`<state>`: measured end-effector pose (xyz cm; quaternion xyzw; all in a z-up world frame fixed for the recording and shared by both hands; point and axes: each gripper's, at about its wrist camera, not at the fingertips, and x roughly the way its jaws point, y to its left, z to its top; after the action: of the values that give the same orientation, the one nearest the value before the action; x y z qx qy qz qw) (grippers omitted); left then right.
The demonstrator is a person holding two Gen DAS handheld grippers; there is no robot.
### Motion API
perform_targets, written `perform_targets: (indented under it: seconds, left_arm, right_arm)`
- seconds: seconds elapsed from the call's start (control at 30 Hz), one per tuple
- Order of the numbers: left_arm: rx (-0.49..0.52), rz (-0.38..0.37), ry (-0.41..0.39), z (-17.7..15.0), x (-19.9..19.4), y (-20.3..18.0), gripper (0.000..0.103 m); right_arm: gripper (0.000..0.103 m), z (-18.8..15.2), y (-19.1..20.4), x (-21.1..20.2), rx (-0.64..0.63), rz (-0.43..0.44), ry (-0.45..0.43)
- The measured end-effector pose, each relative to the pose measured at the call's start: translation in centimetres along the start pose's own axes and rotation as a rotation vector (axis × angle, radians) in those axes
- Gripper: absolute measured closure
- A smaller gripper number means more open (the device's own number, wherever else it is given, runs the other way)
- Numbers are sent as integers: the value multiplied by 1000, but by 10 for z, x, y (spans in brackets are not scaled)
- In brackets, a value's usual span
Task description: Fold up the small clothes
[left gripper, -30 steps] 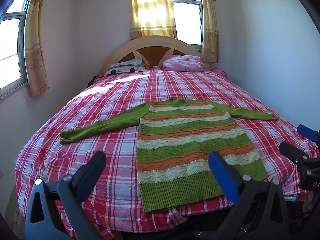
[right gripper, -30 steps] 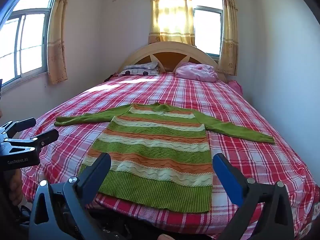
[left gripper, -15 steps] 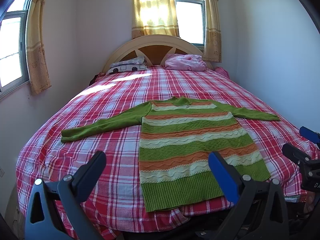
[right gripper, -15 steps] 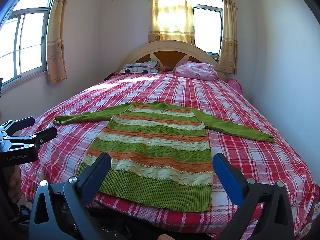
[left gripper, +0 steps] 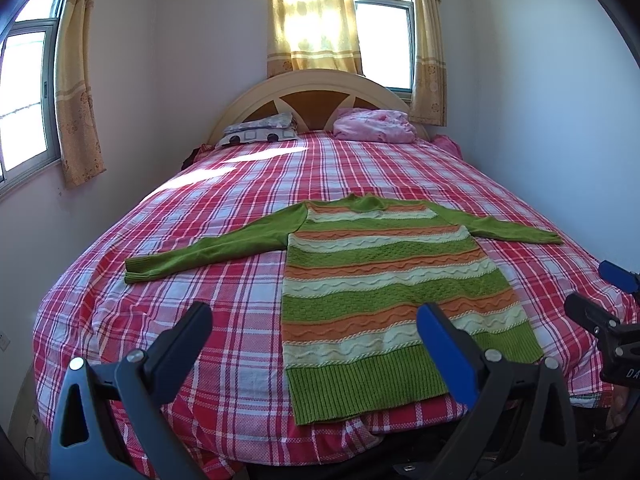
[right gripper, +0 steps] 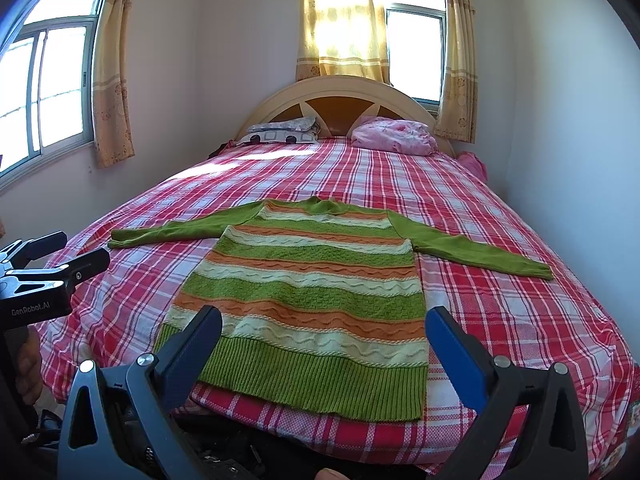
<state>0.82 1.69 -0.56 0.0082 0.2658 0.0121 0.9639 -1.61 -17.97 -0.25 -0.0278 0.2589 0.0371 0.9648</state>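
A green, orange and cream striped sweater (left gripper: 392,280) (right gripper: 312,288) lies flat on the bed, front up, hem toward me and both green sleeves spread out sideways. My left gripper (left gripper: 316,324) hovers open above the foot of the bed, left of the hem, holding nothing. My right gripper (right gripper: 324,328) is open too, over the hem, clear of the cloth. Each gripper shows at the edge of the other's view: the right gripper (left gripper: 600,296) and the left gripper (right gripper: 60,252).
The bed (left gripper: 224,320) has a red plaid sheet and a curved headboard (left gripper: 316,96). Two pillows (left gripper: 260,132) (left gripper: 372,124) lie at the head. A wall runs close along the right side; curtained windows are left and behind. A hand (right gripper: 28,368) holds the left gripper.
Both views have crept slightly forward toward the bed. The sweater has not moved, and both grippers stay open.
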Motion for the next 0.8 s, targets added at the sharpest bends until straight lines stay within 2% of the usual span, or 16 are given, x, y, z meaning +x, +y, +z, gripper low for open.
perform_targets:
  seconds: [0.8]
  left_arm:
    - [-5, 9, 6, 1, 1, 2, 0]
  right_arm:
    - [1, -3, 1, 5, 3, 4, 20]
